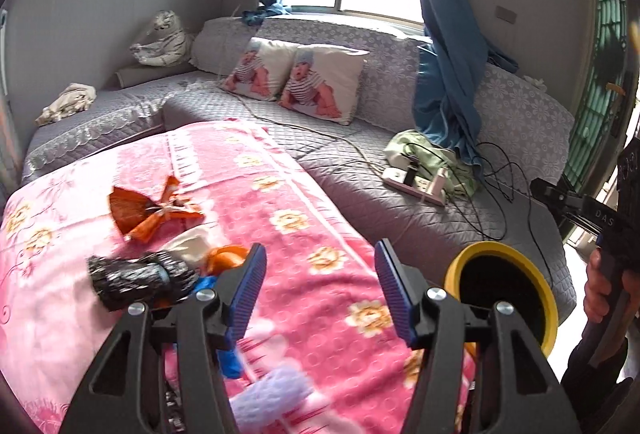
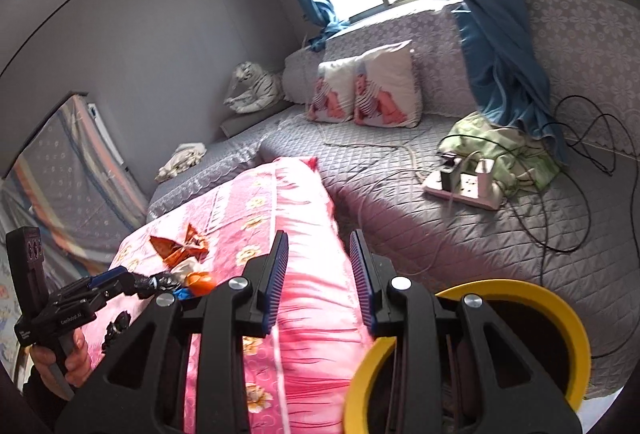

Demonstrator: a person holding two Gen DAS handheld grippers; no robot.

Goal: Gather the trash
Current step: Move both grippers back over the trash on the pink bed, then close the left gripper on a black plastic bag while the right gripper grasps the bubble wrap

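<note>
Trash lies on the pink flowered blanket (image 1: 304,194): an orange wrapper (image 1: 152,210), a crumpled black bag (image 1: 136,278), a white wad (image 1: 192,240), an orange scrap (image 1: 226,256) and a blue piece (image 1: 230,360). My left gripper (image 1: 320,294) hovers over the blanket, open, with nothing between its blue pads; the black bag sits just left of its left finger. A yellow-rimmed bin (image 1: 460,266) with a dark inside stands at the blanket's right edge. My right gripper (image 2: 318,274) is open and empty above the blanket, with the bin (image 2: 560,310) at its lower right. The right wrist view shows the left gripper (image 2: 120,280) beside the black bag (image 2: 160,280).
A grey quilted corner sofa (image 1: 400,210) wraps around the blanket. On it lie two baby-print pillows (image 1: 320,82), a power strip (image 1: 416,186) with trailing black cables, a green cloth (image 1: 424,150) and a plush tiger (image 1: 164,42). Blue curtains (image 1: 448,54) hang at the window.
</note>
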